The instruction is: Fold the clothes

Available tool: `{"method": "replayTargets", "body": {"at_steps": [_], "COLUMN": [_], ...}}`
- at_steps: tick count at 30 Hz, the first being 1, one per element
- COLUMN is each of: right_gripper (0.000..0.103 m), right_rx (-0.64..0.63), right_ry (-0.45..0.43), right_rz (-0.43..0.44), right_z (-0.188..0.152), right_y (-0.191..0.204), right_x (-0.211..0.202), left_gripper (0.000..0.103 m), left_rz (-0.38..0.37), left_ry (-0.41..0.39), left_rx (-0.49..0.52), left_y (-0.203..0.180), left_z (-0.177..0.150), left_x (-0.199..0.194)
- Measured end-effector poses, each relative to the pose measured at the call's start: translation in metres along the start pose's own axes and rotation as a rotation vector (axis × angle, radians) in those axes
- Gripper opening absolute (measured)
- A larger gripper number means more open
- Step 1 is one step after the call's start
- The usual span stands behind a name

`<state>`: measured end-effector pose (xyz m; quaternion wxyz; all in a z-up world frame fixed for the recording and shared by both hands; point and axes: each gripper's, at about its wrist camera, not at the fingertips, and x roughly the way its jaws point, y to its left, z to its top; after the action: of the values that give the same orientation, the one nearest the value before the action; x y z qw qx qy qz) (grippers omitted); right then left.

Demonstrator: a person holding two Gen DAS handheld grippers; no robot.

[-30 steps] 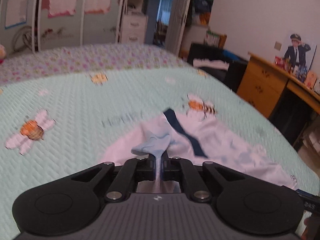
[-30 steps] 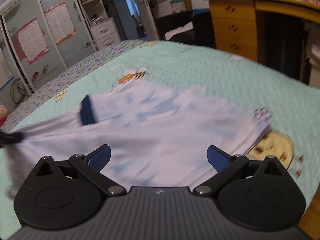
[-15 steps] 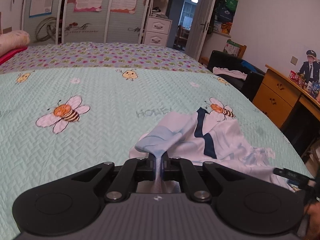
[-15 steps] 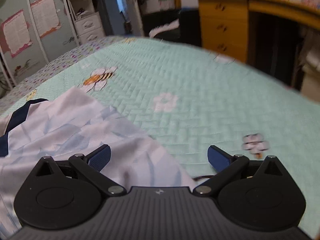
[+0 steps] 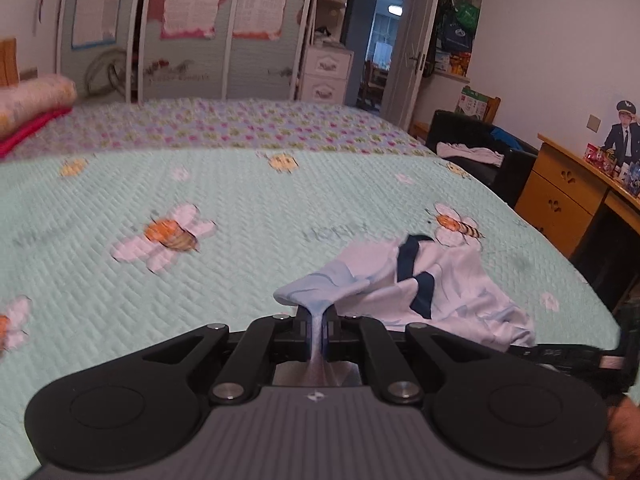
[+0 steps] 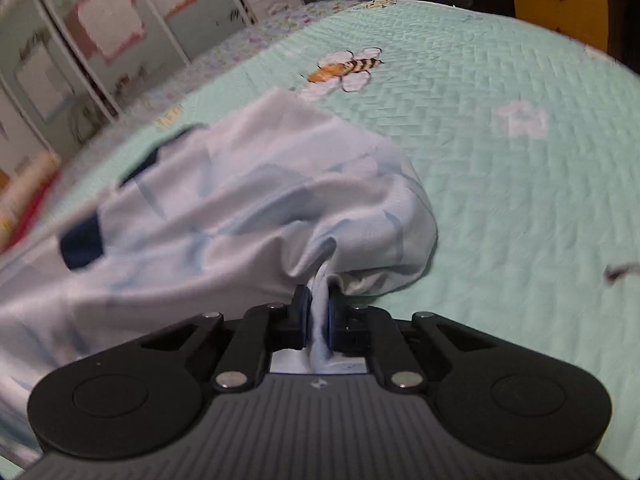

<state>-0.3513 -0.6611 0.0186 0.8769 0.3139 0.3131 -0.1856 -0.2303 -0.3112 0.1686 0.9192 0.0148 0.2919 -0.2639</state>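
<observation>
A pale blue-and-white garment (image 6: 248, 200) with navy trim (image 5: 408, 258) lies rumpled on the mint-green quilted bedspread (image 5: 248, 208), toward the side of the bed nearest the wooden desk (image 5: 568, 196). In the right wrist view its cloth bunches into a rounded hump in front of the camera, with a navy cuff (image 6: 82, 245) showing at the far left of the fabric. The right hand-held gripper (image 6: 318, 310) has just been closing, and its blue pads (image 6: 331, 314) now pinch a gathered fold of the garment between them. The left hand-held gripper (image 5: 316, 330) is likewise pressed together on a narrow pleat of the same garment, which rises from between its pads and fans into a light blue flap just ahead. From the left wrist view the rest of the garment spreads to the right, beside a bee motif (image 5: 456, 224) printed on the bedspread; a larger bee (image 5: 168, 236) lies well apart to the left. Beyond the mint cover is a floral quilt (image 5: 224, 128), then wardrobe doors (image 5: 180, 40) hung with papers, a white drawer unit (image 5: 326, 76) and an open doorway (image 5: 380, 40). A black chair (image 5: 476, 148) with white cloth on it stands beside the bed.
</observation>
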Motion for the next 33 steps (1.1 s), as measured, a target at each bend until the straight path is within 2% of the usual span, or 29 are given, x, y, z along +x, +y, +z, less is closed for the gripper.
{"method": "replayTargets", "body": {"at_steps": [3, 11, 15, 18, 27, 29, 32, 33], "right_gripper": [0.007, 0.006, 0.006, 0.006, 0.006, 0.006, 0.006, 0.007], "right_rx": [0.016, -0.080, -0.166, -0.193, -0.296, -0.317, -0.295, -0.279], "right_ry": [-0.055, -0.199, -0.274, -0.299, -0.360, -0.349, -0.311, -0.303], "right_rz": [0.060, 0.255, 0.293, 0.317, 0.354, 0.377, 0.430, 0.424], "right_z": [-0.008, -0.023, -0.026, -0.027, -0.040, -0.044, -0.051, -0.055], "right_y": [0.020, 0.097, 0.132, 0.149, 0.194, 0.205, 0.213, 0.212], "right_x": [-0.027, -0.121, -0.161, -0.180, -0.214, -0.213, -0.201, -0.194], "left_gripper": [0.004, 0.004, 0.004, 0.004, 0.004, 0.004, 0.004, 0.004], "left_rz": [0.023, 0.053, 0.056, 0.070, 0.142, 0.159, 0.168, 0.167], "left_ry": [-0.017, -0.056, -0.063, -0.059, -0.129, -0.141, -0.133, -0.127], "left_rx": [-0.008, -0.049, -0.048, -0.054, -0.092, -0.105, -0.124, -0.132], "left_y": [0.013, 0.036, 0.039, 0.045, 0.074, 0.080, 0.088, 0.090], "left_z": [0.003, 0.003, -0.002, -0.005, -0.003, -0.001, -0.003, -0.005], "left_x": [-0.017, -0.069, -0.095, -0.113, -0.166, -0.174, -0.178, -0.179]}}
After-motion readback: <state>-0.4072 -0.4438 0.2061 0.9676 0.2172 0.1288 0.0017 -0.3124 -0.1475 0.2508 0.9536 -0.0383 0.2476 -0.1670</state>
